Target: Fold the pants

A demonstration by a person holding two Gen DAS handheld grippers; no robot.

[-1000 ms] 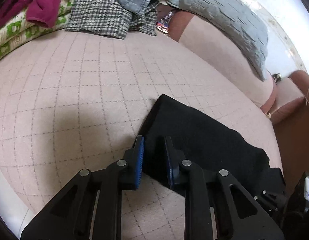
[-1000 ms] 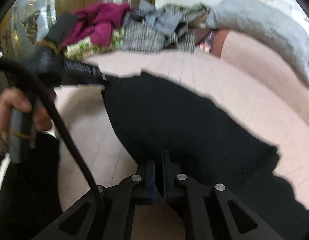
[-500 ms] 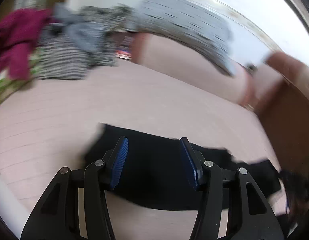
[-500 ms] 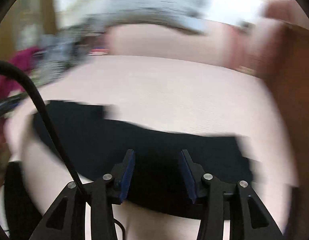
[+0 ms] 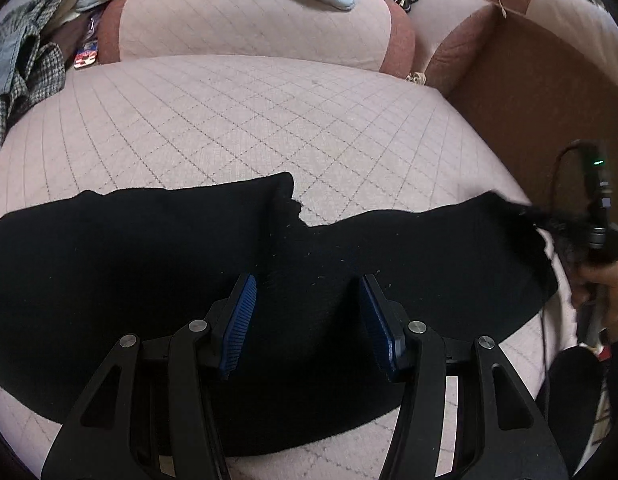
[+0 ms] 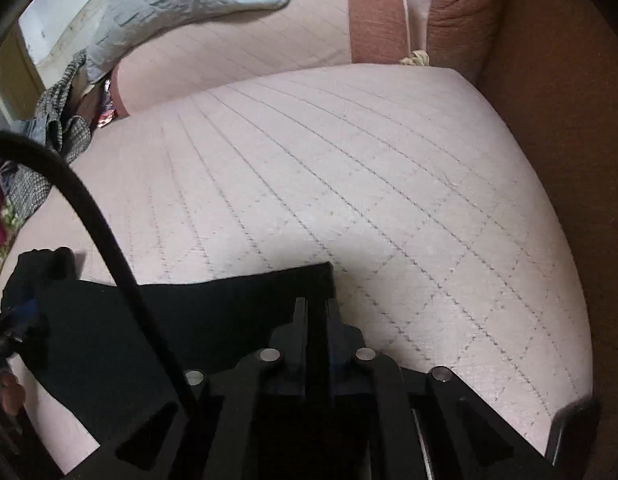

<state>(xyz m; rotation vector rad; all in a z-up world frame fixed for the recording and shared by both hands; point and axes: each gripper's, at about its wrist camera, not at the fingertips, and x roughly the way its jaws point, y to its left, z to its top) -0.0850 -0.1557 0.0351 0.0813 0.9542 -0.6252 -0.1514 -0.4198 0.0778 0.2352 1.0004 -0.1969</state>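
One sofa seat [image 5: 237, 120], pink quilted, fills both views; backrest cushion [image 5: 249, 28] behind it, brown armrest [image 6: 549, 100] at the right side. Grey quilted blanket [image 6: 181, 0] draped over the backrest top. Checked clothes [image 5: 25, 68] piled at the seat's far left.

Pants [image 5: 129, 272], black, lie flat across the front of the seat as a long band, left to right, with a notch in the far edge near the middle.

Left tool [image 5: 307, 320] hovers over the middle of the pants, jaws apart at medium width, blue pads [image 5: 239, 320] bare, nothing pinched.

Right tool [image 6: 317, 320] is clamped narrow on the pants' right end corner, fabric between the pads. In the left view that end [image 5: 521, 216] looks lifted off the seat, next to the person's hand [image 5: 605, 292]. Black cable [image 6: 93, 220] crosses the right view's left side.
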